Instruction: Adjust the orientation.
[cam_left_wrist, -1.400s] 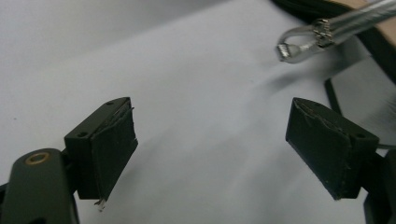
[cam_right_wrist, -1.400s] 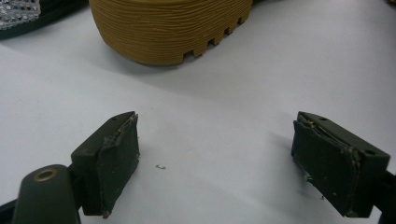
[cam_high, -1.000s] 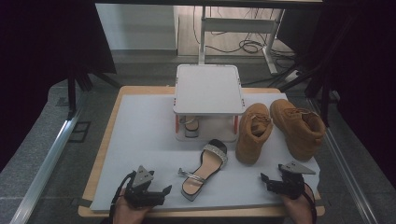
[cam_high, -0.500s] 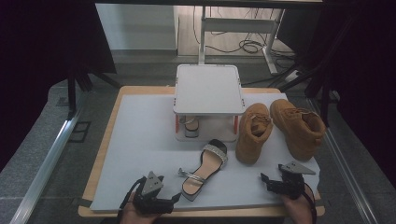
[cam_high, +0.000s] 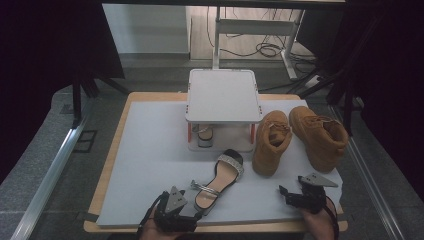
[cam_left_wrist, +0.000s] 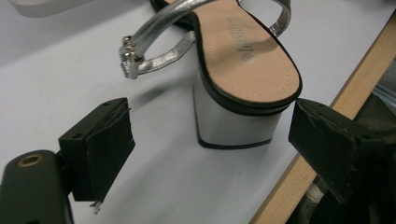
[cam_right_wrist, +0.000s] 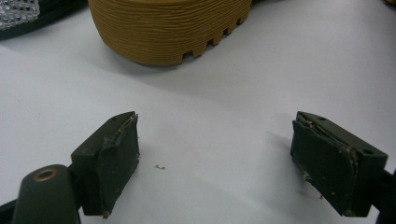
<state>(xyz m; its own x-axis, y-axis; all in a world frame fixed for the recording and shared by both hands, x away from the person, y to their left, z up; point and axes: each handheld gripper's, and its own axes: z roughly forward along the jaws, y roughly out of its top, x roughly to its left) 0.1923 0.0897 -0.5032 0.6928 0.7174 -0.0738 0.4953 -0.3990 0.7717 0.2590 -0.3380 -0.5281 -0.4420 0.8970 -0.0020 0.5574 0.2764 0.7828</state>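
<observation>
A silver strappy sandal (cam_high: 217, 180) with a white block heel (cam_left_wrist: 233, 121) lies on the white mat, toe toward the stand. My left gripper (cam_high: 196, 216) is open at the mat's front edge. In the left gripper view, the left gripper (cam_left_wrist: 215, 149) has one jaw on each side of the heel, and neither touches it. Further right, my right gripper (cam_high: 284, 192) is open and holds nothing. In the right gripper view, the right gripper (cam_right_wrist: 215, 158) points at the ribbed sole of a tan boot (cam_right_wrist: 168, 28), a short way off.
A white two-level stand (cam_high: 223, 95) sits mid-table with a second sandal (cam_high: 202, 136) underneath. Two tan boots (cam_high: 270, 142) (cam_high: 320, 137) lie to its right. The white mat (cam_high: 150, 150) is bare on the left. The wooden table edge (cam_left_wrist: 289, 186) runs just beside the heel.
My left gripper has moved right along the front edge and turned toward the sandal's heel, which now sits between its jaws. The right gripper has stayed put.
</observation>
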